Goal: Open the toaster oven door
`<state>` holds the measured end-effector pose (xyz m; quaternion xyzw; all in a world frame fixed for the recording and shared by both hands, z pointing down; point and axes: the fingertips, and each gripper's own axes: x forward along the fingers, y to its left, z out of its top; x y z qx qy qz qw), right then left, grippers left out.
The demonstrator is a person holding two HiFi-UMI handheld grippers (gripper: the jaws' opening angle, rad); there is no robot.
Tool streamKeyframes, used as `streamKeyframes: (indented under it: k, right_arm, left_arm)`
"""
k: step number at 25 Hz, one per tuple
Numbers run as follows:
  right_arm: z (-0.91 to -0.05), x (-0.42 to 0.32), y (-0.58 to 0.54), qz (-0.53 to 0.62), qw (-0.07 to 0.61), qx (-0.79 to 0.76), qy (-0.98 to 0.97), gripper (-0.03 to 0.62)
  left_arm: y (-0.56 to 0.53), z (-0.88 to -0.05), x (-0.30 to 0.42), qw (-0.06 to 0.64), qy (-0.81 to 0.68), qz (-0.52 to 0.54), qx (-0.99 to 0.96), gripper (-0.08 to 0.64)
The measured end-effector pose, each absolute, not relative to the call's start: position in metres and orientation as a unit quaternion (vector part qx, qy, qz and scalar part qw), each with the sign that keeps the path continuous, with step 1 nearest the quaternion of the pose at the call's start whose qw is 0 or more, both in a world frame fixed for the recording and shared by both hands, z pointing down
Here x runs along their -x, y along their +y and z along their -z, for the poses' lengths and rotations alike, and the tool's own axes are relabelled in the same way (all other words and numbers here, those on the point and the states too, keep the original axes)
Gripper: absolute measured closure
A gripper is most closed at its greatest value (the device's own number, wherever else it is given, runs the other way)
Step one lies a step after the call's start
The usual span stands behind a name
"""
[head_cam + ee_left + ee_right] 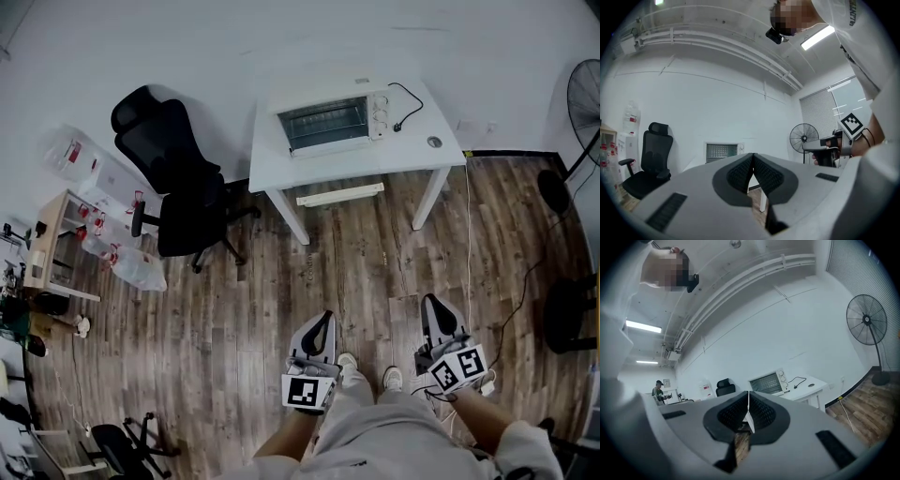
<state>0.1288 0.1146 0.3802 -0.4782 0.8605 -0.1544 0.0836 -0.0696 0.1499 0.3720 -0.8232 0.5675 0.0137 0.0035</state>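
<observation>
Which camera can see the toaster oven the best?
The head view. It shows the whole toaster oven on the white table, with its glass door shut and knobs beside it. The left gripper view shows just the top of the toaster oven, far off. The right gripper view shows it small and tilted.

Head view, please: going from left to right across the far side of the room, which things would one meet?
black office chair → toaster oven → black power cord → standing fan. The white table is left out, since it spans under the oven and the cord.
</observation>
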Motion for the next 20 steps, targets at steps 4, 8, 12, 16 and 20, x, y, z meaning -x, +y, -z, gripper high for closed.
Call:
streamKeyframes:
  k: [4, 8, 12, 16, 20]
  right_arm:
    - [-0.379, -0.161, 0.138, 0.159, 0.087, 0.465, 0.867, 0.574]
    - [-0.382, -0.191, 0.156, 0.151, 0.075, 0.456, 0.874, 0.574]
    - [-0.392, -0.221, 0.177, 0.142, 0.052, 0.455, 0.877, 0.574]
    - [-0.397, -0.248, 0.193, 0.14, 0.044, 0.463, 0.874, 0.574]
    - [-0.399, -0.267, 0.21, 0.144, 0.041, 0.476, 0.867, 0.574]
  left_arm:
    - [0.175, -0.361, 0.041, 0.024, 0.588, -0.018, 0.808, 0.552]
    - [0.199, -0.357, 0.012, 0.015, 0.596, -0.025, 0.803, 0.552]
    - [0.225, -0.358, -0.011, 0.014, 0.601, -0.027, 0.799, 0.552]
    - [0.241, -0.356, -0.023, 0.02, 0.604, -0.029, 0.796, 0.552]
    - [0.259, -0.353, -0.026, 0.029, 0.602, -0.027, 0.797, 0.552]
